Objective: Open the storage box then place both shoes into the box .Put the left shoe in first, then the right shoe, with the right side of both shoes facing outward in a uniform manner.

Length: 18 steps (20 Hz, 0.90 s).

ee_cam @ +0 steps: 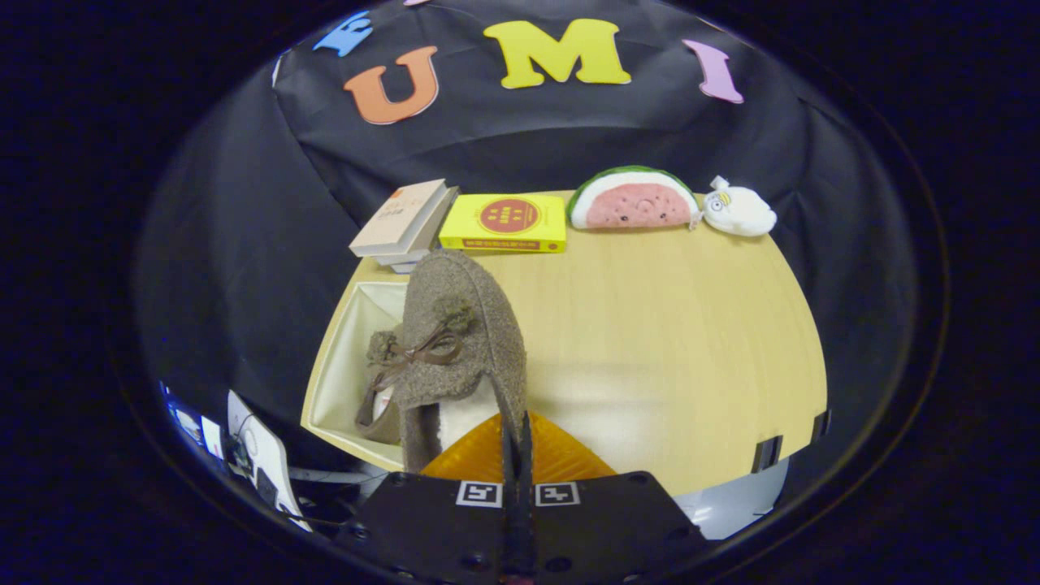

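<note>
Tool [517, 443] clamped on a shoe's collar, over the box.

Worktop [666, 341] carries the open box [345, 366], one shoe [382, 398] already inside; the held shoe [463, 325] hangs at its edge, looking soft, light, floppy; the rim seems the surest hold.

Rides on the gripper [517, 455], looking forward and slightly down along closed fingers pinching the shoe [455, 341]; close above the table [666, 325], facing the booth's back wall.
</note>
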{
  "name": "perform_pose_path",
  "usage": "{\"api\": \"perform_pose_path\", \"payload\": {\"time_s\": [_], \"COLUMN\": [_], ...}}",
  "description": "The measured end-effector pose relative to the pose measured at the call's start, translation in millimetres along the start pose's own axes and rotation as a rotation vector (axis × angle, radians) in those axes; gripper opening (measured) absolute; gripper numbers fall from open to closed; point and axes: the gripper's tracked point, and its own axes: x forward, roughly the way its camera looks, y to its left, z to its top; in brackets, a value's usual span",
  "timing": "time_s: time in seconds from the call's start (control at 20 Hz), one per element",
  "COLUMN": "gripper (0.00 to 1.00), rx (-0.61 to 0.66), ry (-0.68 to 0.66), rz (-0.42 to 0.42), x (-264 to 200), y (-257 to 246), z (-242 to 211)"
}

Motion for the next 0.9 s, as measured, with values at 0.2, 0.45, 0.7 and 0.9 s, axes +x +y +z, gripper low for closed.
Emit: {"api": "perform_pose_path", "payload": {"time_s": [0.2,0.45,0.7,0.9], "gripper": [0.0,0.0,0.0,0.0], "rx": [-0.022,-0.042,-0.016,0.047], "ry": [-0.009,0.008,0.064,0.05], "rz": [0.072,0.108,0.063,-0.066], "x": [20,66,121,143], "y": [68,125,133,104], "z": [10,9,-13,-30]}}
